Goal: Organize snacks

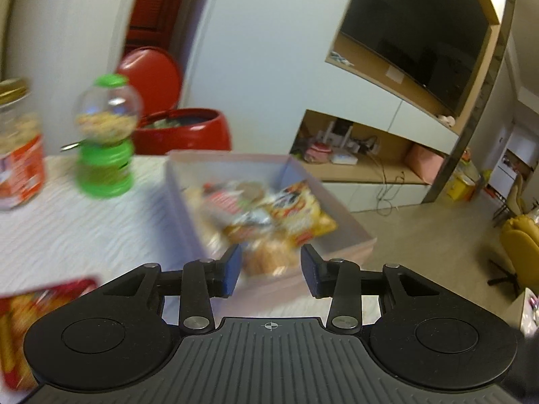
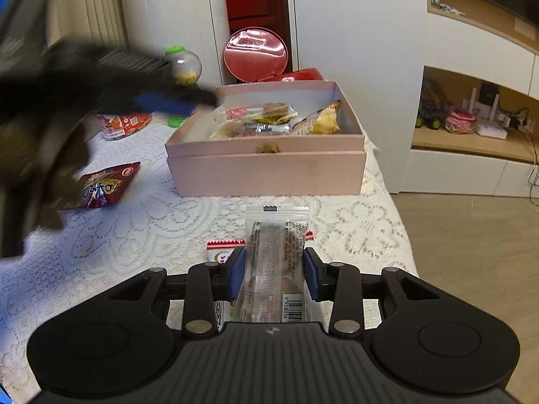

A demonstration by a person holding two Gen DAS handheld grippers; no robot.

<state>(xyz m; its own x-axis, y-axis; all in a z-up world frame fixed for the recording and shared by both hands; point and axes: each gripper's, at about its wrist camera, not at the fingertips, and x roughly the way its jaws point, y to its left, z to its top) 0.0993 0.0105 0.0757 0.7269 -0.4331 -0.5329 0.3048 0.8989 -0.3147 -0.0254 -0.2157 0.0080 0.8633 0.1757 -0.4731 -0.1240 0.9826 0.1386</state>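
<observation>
1. Two grippers are in my feeds, and I place everything against the pink box (image 2: 269,168), a matte rectangular cardboard box on the lace tablecloth (image 2: 134,235).
2. Inside the box I see crinkly snack packets (image 2: 269,121), glossy and heaped loosely.
3. My right gripper (image 2: 273,274) sits on the near side of the box, its blue pads clenched on a clear, flat, oblong snack bar (image 2: 274,262) with a barcode; the bar points toward the box.
4. My left gripper (image 1: 269,267) hovers over the box's near edge, tilted downward; its fingers are parted with nothing between them.
5. Left of the box lies a red, shiny chip bag (image 2: 104,187).
6. Beyond the box's left corner stands a green-capped round dispenser (image 1: 106,138).
</observation>
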